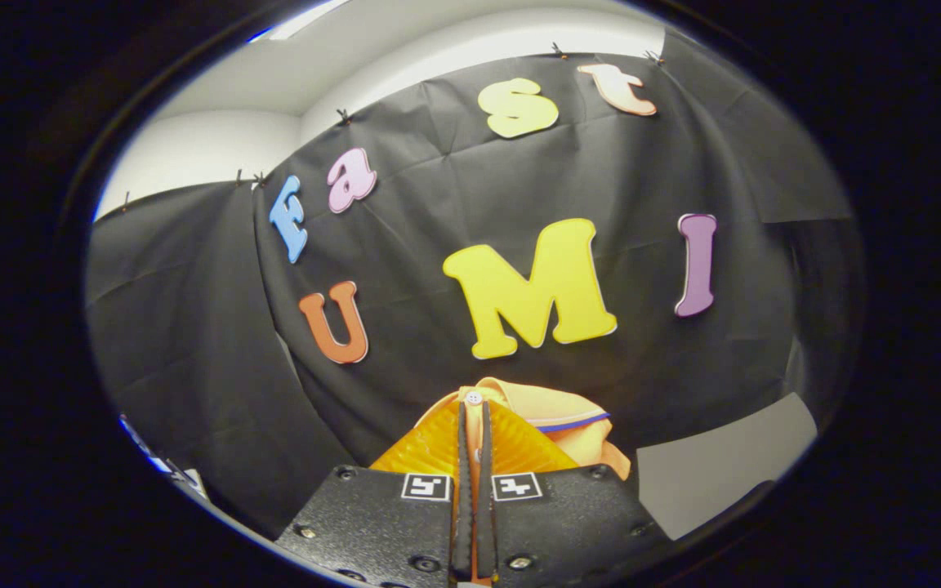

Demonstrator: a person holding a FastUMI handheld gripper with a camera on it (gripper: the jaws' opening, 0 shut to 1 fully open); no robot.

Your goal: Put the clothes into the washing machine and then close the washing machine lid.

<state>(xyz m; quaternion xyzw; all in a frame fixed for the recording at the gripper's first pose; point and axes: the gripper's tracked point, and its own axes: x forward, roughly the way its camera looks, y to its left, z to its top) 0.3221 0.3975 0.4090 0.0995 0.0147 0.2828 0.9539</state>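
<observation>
Orange shirt [556, 416], soft, light and prone to slip, bunched between and just ahead of the tongs [474, 425], which pinch its buttoned edge; a thick fold probably holds best.

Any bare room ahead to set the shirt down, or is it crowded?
Bare: a pale patch right of the fingers, bordered by the black cloth. Crowded: the gripper is shut on the orange shirt, bunched just beyond the fingers.

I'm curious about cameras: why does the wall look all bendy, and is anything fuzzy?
Gripper view: the fisheye lens bows the black cloth wall outward; the orange garment clamped in the gripper looks sharp, evenly lit, without glare; the view darkens toward its rim.
</observation>
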